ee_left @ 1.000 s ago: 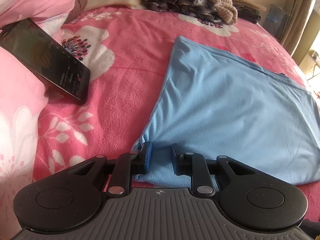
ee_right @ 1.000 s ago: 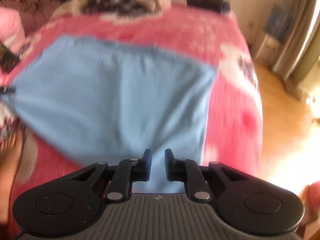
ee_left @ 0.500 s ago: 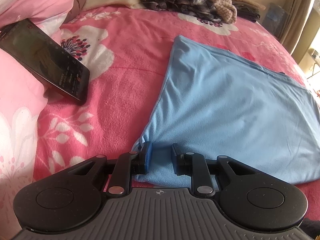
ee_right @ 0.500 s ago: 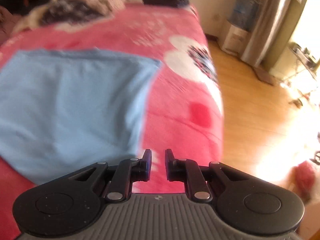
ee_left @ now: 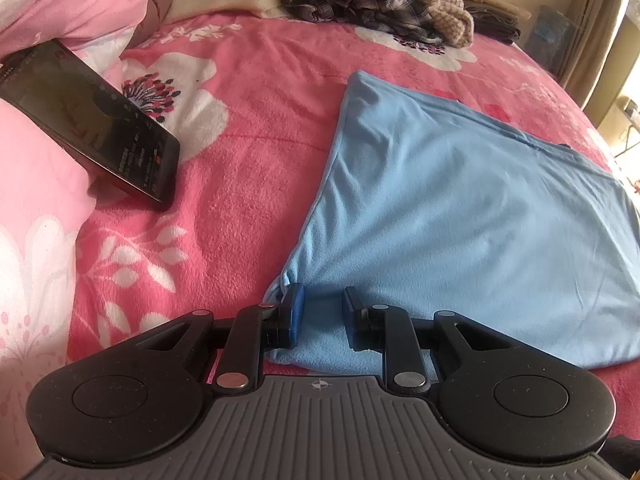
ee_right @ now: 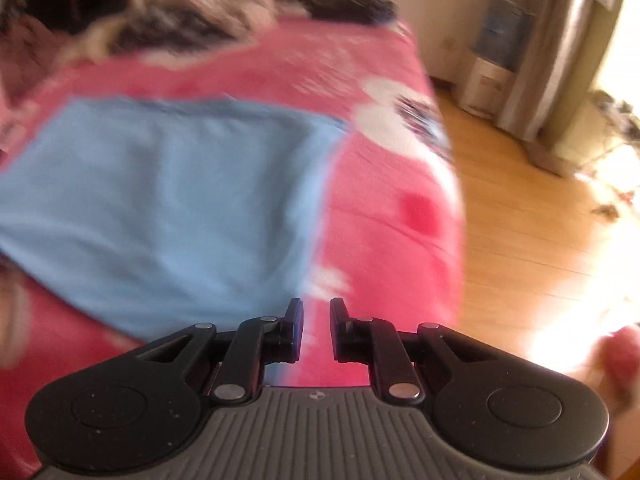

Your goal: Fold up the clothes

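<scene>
Risk sits first at the far left, where a black slab-shaped smartphone leans half on a pale pink flowered quilt and half on the pink fleece flowered bedspread; its dark screen carries small rows of characters near the lower end, too small to read, and a tug on the bedding could tip or slide it. Right of it, the light blue soft knit garment lies flat on the bedspread, already folded to a rough rectangle, its near left corner bunched. The left gripper has its blue-padded jaws a little apart with that bunched corner lying between them; the pads do not seem to press the cloth, so if it lifts now the corner may slip out and the fold collapse or skew. At the far edge a heap of unfolded plaid and knitted clothes waits, close enough that a wide sweep of cloth could drag into it. In the right wrist view, heavily blurred, the right gripper hangs over the garment's near right corner at the edge of the bedspread, jaws narrowly parted and empty; closing while the view smears this much, it could pinch bedspread instead of cloth, or miss the corner and leave the fold uneven. No brand or label is legible anywhere.
</scene>
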### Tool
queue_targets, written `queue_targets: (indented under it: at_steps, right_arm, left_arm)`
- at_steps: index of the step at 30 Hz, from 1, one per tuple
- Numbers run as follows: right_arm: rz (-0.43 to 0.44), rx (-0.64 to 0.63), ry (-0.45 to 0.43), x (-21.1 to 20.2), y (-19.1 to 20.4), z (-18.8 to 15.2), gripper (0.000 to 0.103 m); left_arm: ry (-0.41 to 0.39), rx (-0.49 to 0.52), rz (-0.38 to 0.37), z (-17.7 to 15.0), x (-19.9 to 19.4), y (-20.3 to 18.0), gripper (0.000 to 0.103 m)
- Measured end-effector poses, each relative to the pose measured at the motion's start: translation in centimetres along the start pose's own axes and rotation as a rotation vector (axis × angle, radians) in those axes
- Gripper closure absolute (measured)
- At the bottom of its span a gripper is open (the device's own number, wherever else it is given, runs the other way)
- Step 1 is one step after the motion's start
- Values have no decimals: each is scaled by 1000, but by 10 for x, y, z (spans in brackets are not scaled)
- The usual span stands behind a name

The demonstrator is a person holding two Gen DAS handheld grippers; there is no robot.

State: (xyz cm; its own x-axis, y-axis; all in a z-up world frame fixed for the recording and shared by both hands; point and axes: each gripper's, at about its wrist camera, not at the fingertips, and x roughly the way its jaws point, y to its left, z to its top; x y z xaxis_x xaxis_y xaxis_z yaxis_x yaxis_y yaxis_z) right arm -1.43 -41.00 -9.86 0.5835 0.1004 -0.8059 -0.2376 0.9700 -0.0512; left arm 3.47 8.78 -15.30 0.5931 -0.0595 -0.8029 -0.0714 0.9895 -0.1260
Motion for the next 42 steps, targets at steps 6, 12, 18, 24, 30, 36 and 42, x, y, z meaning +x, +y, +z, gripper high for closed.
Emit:
queue_targets:
  at_steps: [6, 12, 18, 24, 30, 36, 42]
  right_arm:
    - [52, -9, 52, 11, 22, -22, 89]
    - [-169, -9, 60, -28, -7, -37, 88]
    - [-136, -102, -57, -21, 20, -4, 88]
    - [58, -174, -71, 28, 60, 32, 88]
    - [80, -56, -10, 59, 24, 41, 89]
    - [27, -6, -26, 52, -5, 48, 88]
    - [140, -63, -74, 67, 27, 72, 88]
  left_arm:
    - [-5, 2, -16, -1, -2, 4, 80]
    - [-69, 50, 35, 1, -21, -3, 68]
    - [-158, 139, -31, 16, -28, -31, 64]
    - [-78, 179, -98, 30, 23, -66, 66]
    - [-132, 77, -32, 42, 32, -31, 70]
    - [-173, 33, -4, 63, 27, -11, 68]
    - [-174, 165, -92, 71, 31, -62, 67]
